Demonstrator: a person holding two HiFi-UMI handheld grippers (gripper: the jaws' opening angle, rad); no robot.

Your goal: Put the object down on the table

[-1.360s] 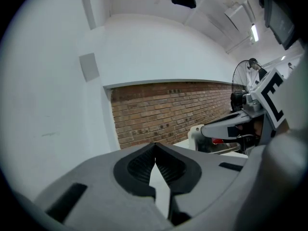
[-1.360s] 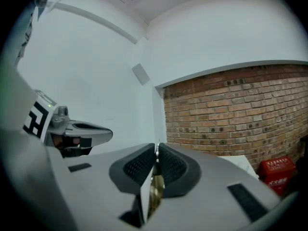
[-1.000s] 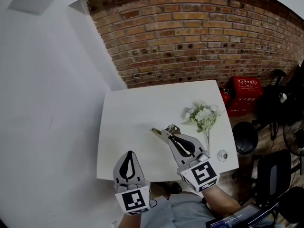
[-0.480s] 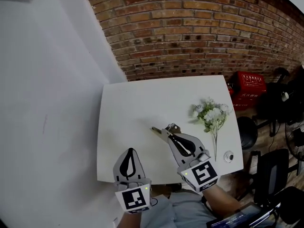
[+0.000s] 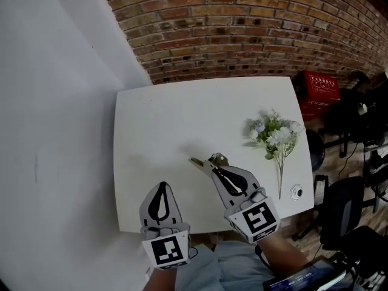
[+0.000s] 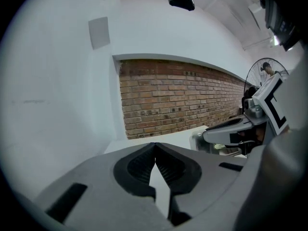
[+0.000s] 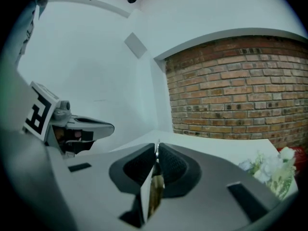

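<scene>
My right gripper (image 5: 213, 161) hovers over the middle front of the white table (image 5: 151, 126), shut on a thin flat brass-coloured object (image 5: 196, 162) that sticks out left of its tips. In the right gripper view the same thin object (image 7: 155, 191) shows as a sliver pinched between the closed jaws of the right gripper (image 7: 157, 147). My left gripper (image 5: 161, 187) is at the table's front edge, shut with nothing in it. In the left gripper view, the left gripper (image 6: 155, 146) has its jaws meeting at the tips.
A bunch of pale artificial flowers (image 5: 276, 135) lies on the table's right side, also seen as flowers (image 7: 272, 170) from the right gripper. A small round white item (image 5: 296, 192) sits at the front right corner. A red crate (image 5: 320, 90), black chairs (image 5: 339, 208) and a brick wall (image 5: 242, 29) surround the table.
The head view has swung, so the table and flowers sit differently in frame. Both grippers keep about the same place, and the right one still holds the thin object.
</scene>
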